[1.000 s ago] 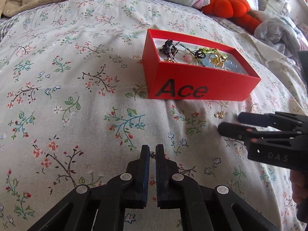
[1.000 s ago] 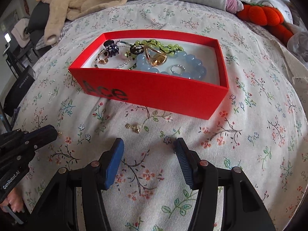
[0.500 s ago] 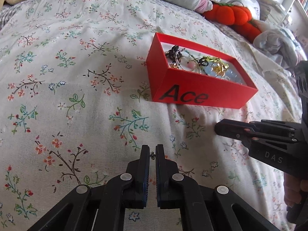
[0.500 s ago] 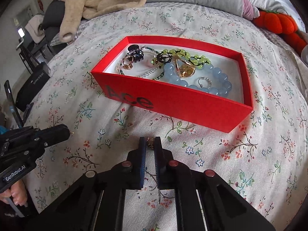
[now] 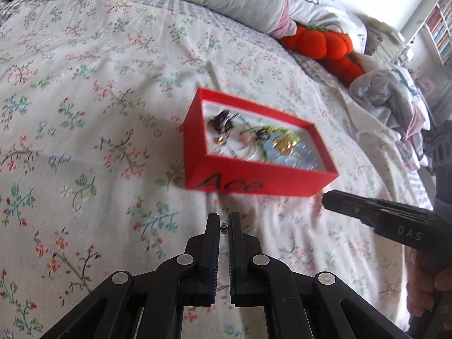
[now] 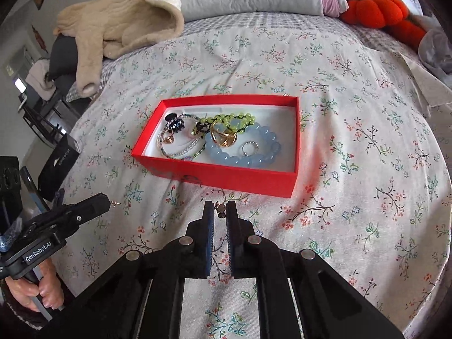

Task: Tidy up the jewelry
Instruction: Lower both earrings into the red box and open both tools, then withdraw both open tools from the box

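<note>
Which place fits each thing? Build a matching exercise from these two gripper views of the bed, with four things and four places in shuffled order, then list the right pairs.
Things:
1. blue bead bracelet
2. small gold earring
3. orange plush pumpkin
4. tiny stud earring

Places:
A. pinched in the left tongs
B. inside the red box
C. by the pillow at the head of the bed
D. pinched in the right tongs

Pairs: 1-B, 2-D, 3-C, 4-A
</note>
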